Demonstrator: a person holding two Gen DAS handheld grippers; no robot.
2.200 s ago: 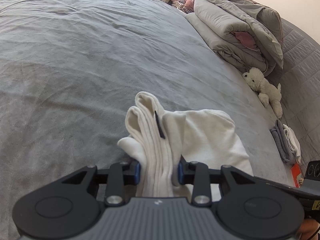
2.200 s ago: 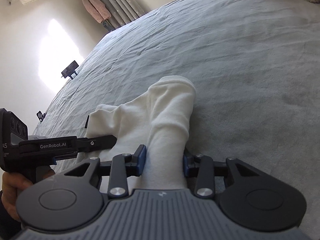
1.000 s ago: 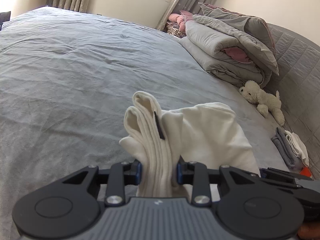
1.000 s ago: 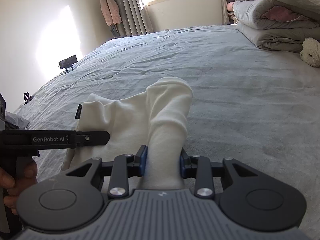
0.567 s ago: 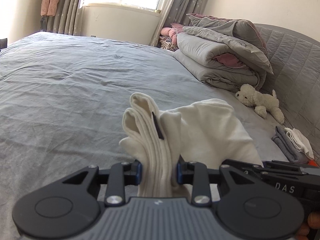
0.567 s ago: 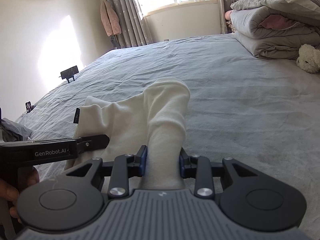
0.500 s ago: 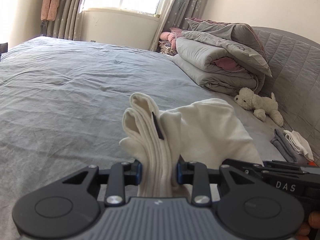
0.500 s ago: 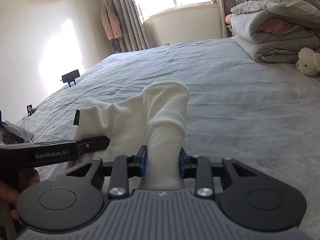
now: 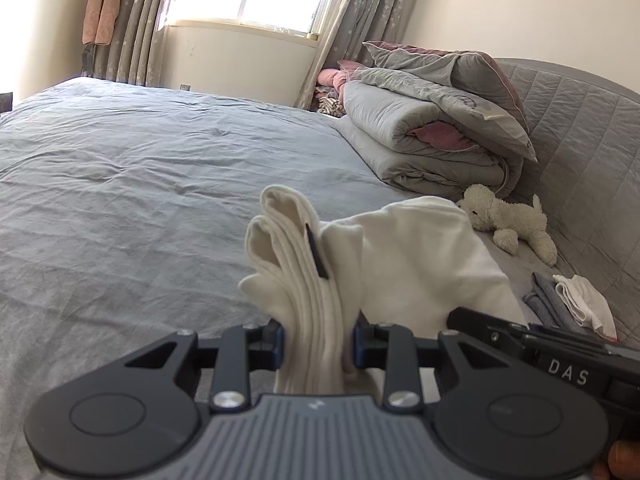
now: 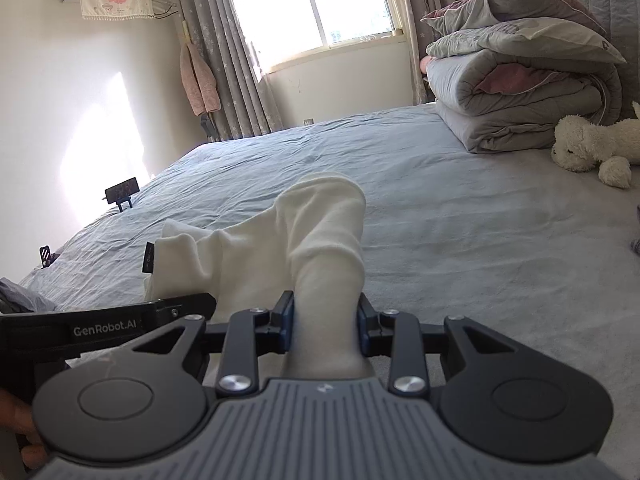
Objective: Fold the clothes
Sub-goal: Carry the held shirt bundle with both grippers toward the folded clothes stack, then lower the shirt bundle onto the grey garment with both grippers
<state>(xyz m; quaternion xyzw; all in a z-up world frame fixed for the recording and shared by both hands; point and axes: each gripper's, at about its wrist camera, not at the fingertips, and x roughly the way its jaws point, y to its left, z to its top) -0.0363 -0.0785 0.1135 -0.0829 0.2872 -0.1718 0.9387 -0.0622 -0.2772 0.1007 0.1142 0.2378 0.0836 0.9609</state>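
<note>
White garment (image 9: pixel 412 264) clamped by both tools, above bed (image 9: pixel 120 184).

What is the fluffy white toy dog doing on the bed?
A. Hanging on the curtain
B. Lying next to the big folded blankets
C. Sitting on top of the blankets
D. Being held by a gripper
B: the toy dog lies on the bed beside the folded blankets, with no gripper touching it.
</note>
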